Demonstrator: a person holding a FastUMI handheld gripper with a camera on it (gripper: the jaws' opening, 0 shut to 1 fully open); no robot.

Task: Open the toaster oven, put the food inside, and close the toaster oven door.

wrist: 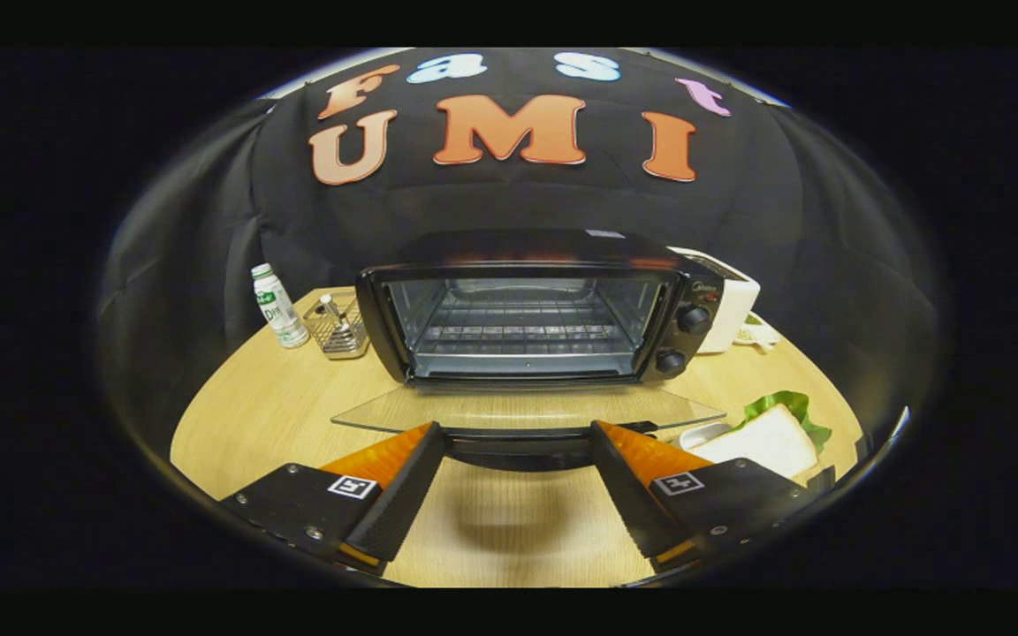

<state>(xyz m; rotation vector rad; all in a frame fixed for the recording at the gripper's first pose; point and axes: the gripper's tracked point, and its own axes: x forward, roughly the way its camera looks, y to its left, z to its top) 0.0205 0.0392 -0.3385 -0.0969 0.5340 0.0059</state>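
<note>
A black toaster oven (690,300) stands on the round wooden table (253,415) with its glass door (527,408) folded down flat toward me. Its wire rack (522,334) is bare. The door's dark handle (518,439) lies just ahead of my gripper (518,437), spanning the gap between the two fingertips. My fingers are spread wide and press on nothing. A sandwich (770,439) of white bread with green lettuce lies on a small plate to the right of the door, beside my right finger.
A small white bottle (278,306) and a wire holder (338,326) stand left of the oven. A white appliance (733,309) stands behind the oven's right side. The table's rim curves close on both sides.
</note>
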